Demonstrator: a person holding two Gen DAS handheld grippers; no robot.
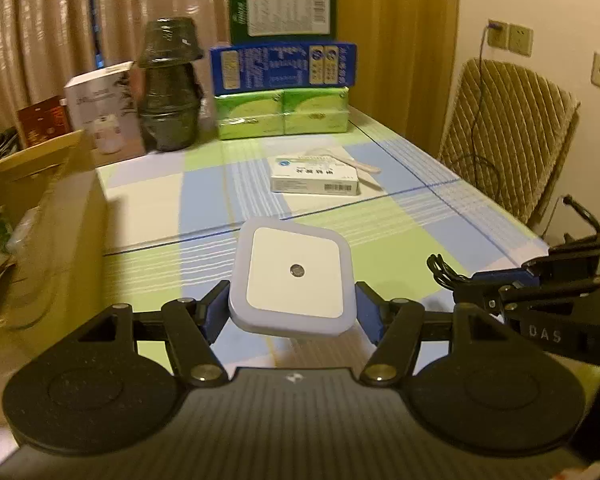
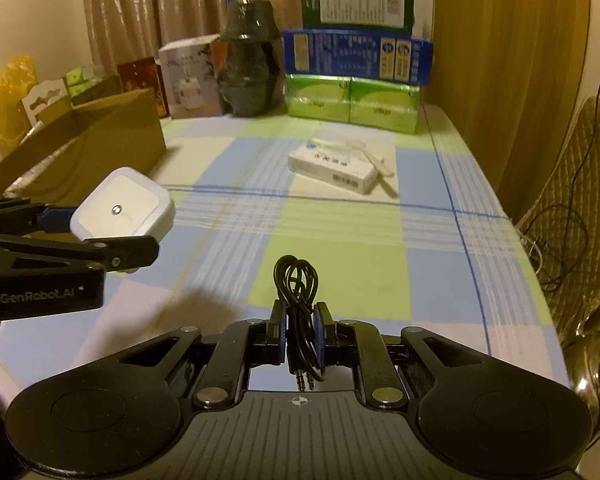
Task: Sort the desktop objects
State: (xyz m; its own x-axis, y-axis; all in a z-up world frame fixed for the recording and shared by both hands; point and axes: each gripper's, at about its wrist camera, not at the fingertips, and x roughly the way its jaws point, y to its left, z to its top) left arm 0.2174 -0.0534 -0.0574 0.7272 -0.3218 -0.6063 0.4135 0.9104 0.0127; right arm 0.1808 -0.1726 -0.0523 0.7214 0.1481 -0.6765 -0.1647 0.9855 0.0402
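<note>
**Holding one object in each pair of tongs**

Gripping from both sides, our left tongs [image 1: 292,306] were closed on a white square night light [image 1: 294,280], its flat face with the small round sensor turned upward, and they held it clear above the checked counter [image 1: 420,216]. From the right wrist view the same night light [image 2: 120,208] sat off to the left, raised over the counter's near left part, close to the open cardboard box [image 2: 100,136] at that edge.

Our right tongs [image 2: 300,334] were clamped on a coiled black audio cable [image 2: 296,280]. Its loop stuck out forward past the fingertips and its two metal plugs hung back between the fingers, toward the camera. In the left wrist view that cable [image 1: 444,270] showed at the right, poking out from the right tongs [image 1: 476,286].

Farther along the counter lay a white medicine box [image 1: 316,176] with a pale plastic utensil [image 1: 356,166] just behind it, both well apart from either pair of tongs. Stacked cartons [image 1: 284,68] stood at the far end.
</note>
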